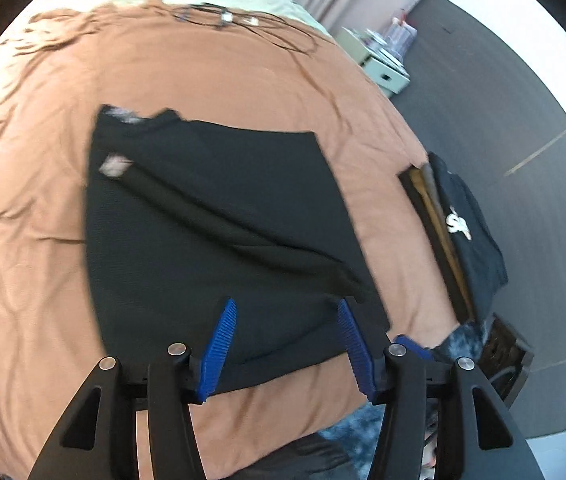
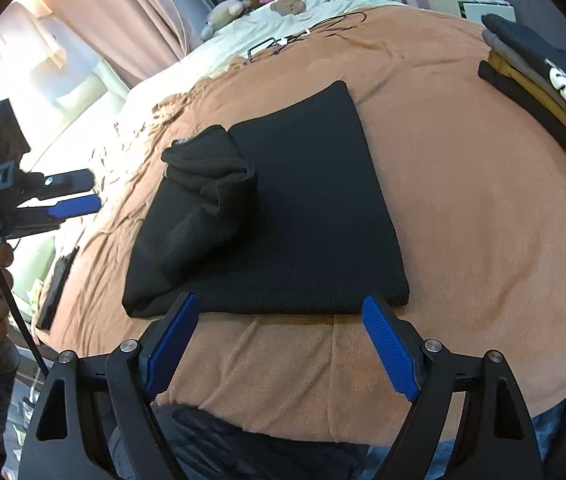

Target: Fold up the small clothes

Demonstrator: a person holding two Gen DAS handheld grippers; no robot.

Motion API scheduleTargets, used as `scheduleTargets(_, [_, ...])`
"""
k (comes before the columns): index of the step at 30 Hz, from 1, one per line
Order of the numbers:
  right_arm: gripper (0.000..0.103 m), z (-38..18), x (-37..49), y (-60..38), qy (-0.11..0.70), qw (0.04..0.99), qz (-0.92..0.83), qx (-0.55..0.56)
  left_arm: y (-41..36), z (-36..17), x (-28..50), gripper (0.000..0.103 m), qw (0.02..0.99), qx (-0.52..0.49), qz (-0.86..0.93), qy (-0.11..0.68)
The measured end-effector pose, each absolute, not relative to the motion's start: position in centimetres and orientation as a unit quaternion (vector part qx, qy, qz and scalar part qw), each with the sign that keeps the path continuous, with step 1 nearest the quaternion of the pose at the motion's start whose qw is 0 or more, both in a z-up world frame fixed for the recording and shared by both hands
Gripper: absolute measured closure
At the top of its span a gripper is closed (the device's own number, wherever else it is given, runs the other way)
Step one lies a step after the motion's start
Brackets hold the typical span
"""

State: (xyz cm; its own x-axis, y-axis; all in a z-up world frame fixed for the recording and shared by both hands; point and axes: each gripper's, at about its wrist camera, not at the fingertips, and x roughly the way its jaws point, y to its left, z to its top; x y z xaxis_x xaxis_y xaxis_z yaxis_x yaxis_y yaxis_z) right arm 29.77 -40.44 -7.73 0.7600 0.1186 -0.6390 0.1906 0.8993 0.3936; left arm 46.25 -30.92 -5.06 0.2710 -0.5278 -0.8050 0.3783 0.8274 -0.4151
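A black knit garment (image 1: 211, 216) lies partly folded on the orange bedspread (image 1: 35, 240), one sleeve laid diagonally across it. In the right wrist view the garment (image 2: 307, 216) is a rough rectangle with the sleeve bunched on its left side. My left gripper (image 1: 287, 308) is open and empty, just above the garment's near edge; it also shows in the right wrist view (image 2: 73, 192) at the far left, held in a hand. My right gripper (image 2: 279, 308) is open and empty, at the garment's near edge.
A stack of folded clothes (image 1: 463, 232) with a black printed shirt on top sits at the bed's right edge, also seen in the right wrist view (image 2: 543, 76). Black cables (image 1: 243, 24) lie at the far end of the bed. A flat dark object (image 2: 57, 280) lies at the bed's left edge.
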Motion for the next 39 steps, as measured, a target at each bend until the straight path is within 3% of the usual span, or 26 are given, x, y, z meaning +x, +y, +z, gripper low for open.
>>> scheduleTargets(11, [0.02, -5.3, 33.8, -41.1, 0.352, 0.911, 0.012, 0.214, -24.6, -8.8, 47.1, 0.048, 0.797, -0.092, -0.24, 0.547])
scheduleTargets(26, [0.021, -4.6, 46.5, -39.4, 0.477, 0.875, 0.019, 0.078, -23.1, -15.2, 48.1, 0.048, 0.771, -0.103, -0.216, 0.589])
scheduleTargets(28, [0.038, -5.3, 47.7, -39.0, 0.496, 0.866, 0.021, 0.062, -23.2, -15.6, 48.2, 0.048, 0.77, -0.1, -0.211, 0.594])
scheduleTargets(30, [0.074, -5.6, 48.4, -39.3, 0.505, 0.861, 0.012, 0.058, -23.3, -16.2, 48.1, 0.048, 0.766, -0.096, -0.208, 0.601])
scheduleTargets(34, [0.094, -5.3, 48.0, -40.3, 0.489, 0.869, 0.01, 0.077, -23.6, -16.4, 47.7, 0.048, 0.767, -0.092, -0.207, 0.601])
scheduleTargets(39, [0.098, -4.8, 44.7, -41.6, 0.453, 0.884, 0.011, 0.115, -23.9, -16.3, 47.7, 0.048, 0.769, -0.083, -0.203, 0.601])
